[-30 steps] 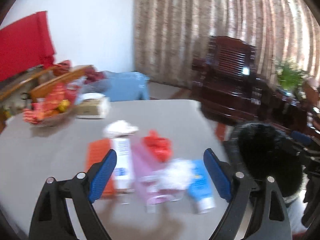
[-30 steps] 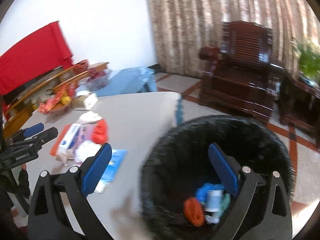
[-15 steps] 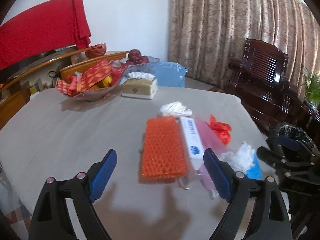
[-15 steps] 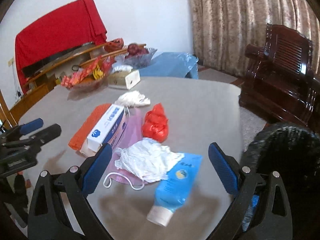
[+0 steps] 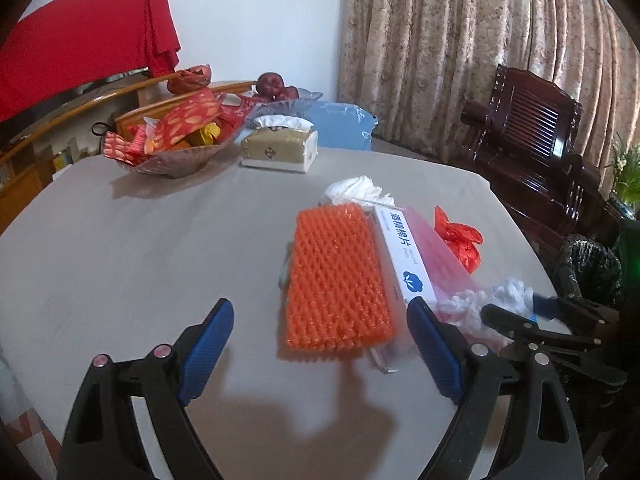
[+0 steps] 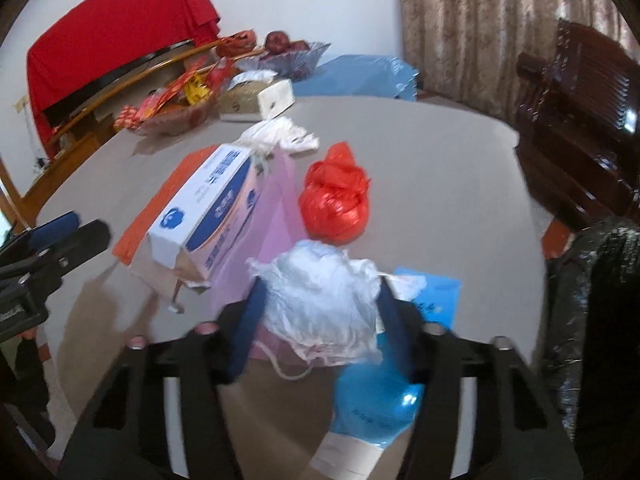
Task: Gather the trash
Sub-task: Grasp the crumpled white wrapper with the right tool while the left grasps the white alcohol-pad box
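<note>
Closing right gripper [image 6: 320, 312] on crumpled white plastic bag [image 6: 320, 300] atop table [image 6: 440, 184] w/ other trash, prob. for black bin [image 6: 600, 300] nearby; left gripper [image 5: 320, 344] wide apart, empty, facing orange foam net [image 5: 336, 276].

Right hand-held gripper [image 6: 320, 312] closing around crumpled white plastic [image 6: 320, 304] (blue tube [image 6: 372, 404] underneath)

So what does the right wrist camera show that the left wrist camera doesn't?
Only the right wrist view: the blue tube and the right claw closing around the crumpled white plastic. Only the left wrist view: the orange foam net's full top and the open left claw short of it. Both: white box, red bag, tissue box.
</note>
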Motion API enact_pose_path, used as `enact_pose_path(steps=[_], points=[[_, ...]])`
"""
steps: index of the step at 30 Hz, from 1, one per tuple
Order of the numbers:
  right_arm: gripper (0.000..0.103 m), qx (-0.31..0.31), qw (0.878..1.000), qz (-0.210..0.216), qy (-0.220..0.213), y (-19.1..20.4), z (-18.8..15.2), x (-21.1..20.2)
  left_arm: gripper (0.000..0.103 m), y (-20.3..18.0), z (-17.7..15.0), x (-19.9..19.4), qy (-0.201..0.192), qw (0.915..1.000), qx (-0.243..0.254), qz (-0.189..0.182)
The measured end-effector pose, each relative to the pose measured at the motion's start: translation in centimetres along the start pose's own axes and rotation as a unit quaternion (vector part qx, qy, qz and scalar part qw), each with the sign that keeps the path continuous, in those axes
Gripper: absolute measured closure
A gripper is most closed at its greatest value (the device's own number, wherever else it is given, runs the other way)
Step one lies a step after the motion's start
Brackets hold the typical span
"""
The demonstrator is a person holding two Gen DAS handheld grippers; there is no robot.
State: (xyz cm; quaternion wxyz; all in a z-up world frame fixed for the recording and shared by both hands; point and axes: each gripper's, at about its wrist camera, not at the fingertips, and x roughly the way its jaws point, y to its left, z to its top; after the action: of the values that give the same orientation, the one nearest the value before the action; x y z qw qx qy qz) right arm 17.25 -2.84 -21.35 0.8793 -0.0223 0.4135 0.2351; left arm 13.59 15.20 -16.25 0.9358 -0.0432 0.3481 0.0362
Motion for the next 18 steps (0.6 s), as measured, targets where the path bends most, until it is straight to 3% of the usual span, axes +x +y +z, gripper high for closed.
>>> enact_pose_path(steps=[1,2,13,18], points=[[0.08,-0.002,1.0,0.005,0.001,0.0,0.0,-0.1,0.016,-0.1,0.1,0.3,0.002,1.0,-0.001,-0.003],[0.084,-0.006,1.0,0.006,-0.001,0.1,0.0,-0.3,0.016,-0.2,0.1,0.4,0.003,1.0,-0.001,-0.003],[0.086,0.004,0.999,0.011,-0.042,-1.0,1.5,-3.9,0.018,-1.9,-0.2,3.1,0.024,0.9997,0.009,-0.006],[0.086,0.004,0.999,0.009,-0.043,-1.1,1.7,-4.3,0.045,-2.1,-0.4,3.4,0.029,0.9991,0.012,-0.027]])
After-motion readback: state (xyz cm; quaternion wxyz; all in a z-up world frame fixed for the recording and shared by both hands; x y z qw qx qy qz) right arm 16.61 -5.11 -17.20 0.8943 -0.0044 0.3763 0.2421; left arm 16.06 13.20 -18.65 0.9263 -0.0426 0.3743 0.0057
